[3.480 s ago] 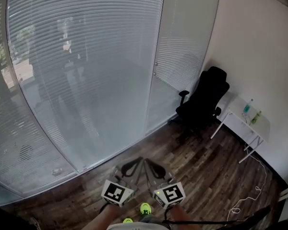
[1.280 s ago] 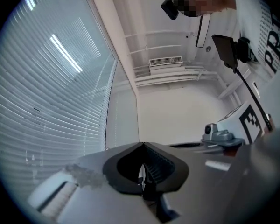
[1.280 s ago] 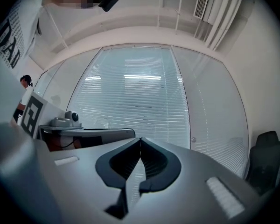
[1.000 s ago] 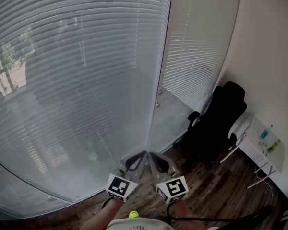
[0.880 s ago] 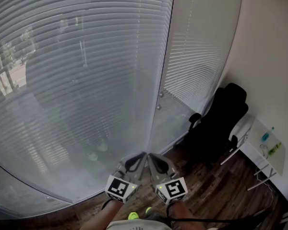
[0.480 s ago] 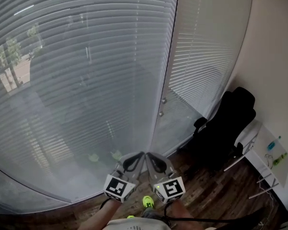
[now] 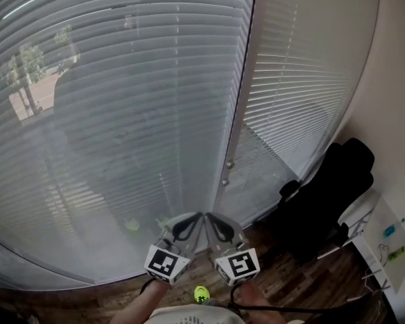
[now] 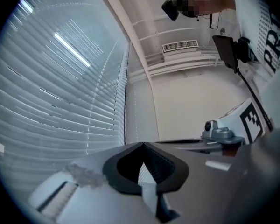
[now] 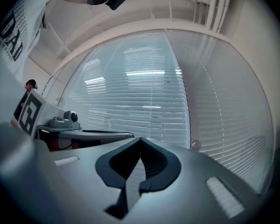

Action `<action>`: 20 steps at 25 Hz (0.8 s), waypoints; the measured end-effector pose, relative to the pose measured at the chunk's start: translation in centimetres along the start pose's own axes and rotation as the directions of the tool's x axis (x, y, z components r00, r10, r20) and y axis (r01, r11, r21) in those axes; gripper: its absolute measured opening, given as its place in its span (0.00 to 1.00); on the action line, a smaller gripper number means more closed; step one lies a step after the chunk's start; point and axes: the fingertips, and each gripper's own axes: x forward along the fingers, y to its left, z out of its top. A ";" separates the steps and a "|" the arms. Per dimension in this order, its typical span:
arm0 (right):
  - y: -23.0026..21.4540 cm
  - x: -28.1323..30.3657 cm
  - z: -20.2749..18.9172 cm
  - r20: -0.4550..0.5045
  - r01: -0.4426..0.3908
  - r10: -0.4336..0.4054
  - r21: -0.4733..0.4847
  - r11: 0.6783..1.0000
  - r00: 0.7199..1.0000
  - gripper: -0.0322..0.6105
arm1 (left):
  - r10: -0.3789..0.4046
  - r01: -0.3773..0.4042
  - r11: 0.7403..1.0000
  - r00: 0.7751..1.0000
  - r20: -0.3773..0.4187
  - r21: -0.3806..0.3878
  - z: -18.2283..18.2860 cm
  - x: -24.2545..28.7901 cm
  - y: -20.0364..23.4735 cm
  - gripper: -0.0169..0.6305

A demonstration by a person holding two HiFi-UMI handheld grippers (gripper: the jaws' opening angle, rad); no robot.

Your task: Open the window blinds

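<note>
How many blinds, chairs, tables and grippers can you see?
Blinds: 2
Chair: 1
Table: 1
Grippers: 2 (left gripper, right gripper)
Total: 6

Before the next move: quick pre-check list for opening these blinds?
1. Left gripper free: ok, fingers together, nothing held.
2. Right gripper free: ok, likewise shut and empty.
3. Blinds open: not ok, slats down across the glass.
4. Cord or wand located: cannot tell, none made out; only two knobs on the frame.
5. Office chair out of the way: ok, off to the right.
</note>
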 end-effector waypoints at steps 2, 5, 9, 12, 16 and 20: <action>-1.5 0.7 -0.3 0.008 -0.015 0.015 0.007 1.000 1.000 0.06 | 0.024 -0.024 1.000 1.000 0.014 -0.016 0.2 1.6 0.4 0.01; -3.7 1.8 0.2 0.014 -0.037 0.037 -0.002 0.999 0.999 0.06 | 0.054 -0.054 0.998 0.998 0.026 -0.022 0.7 3.8 1.0 0.01; -5.7 2.6 -0.2 0.020 -0.066 0.066 -0.008 0.998 0.998 0.06 | 0.076 -0.076 0.997 0.997 0.016 -0.002 -0.1 5.9 1.4 0.01; -6.8 2.7 -1.2 0.010 -0.068 0.068 -0.004 0.998 0.998 0.06 | 0.087 -0.087 0.996 0.996 0.001 0.004 -1.3 6.8 1.4 0.01; -8.0 3.1 -1.1 0.013 -0.071 0.071 -0.018 0.997 0.997 0.06 | 0.087 -0.087 0.996 0.996 0.023 -0.002 -0.9 8.2 1.5 0.01; -9.1 4.1 -0.8 0.007 -0.060 0.061 -0.022 0.998 0.998 0.06 | 0.079 -0.079 0.997 0.997 0.020 -0.005 -0.8 9.3 2.3 0.01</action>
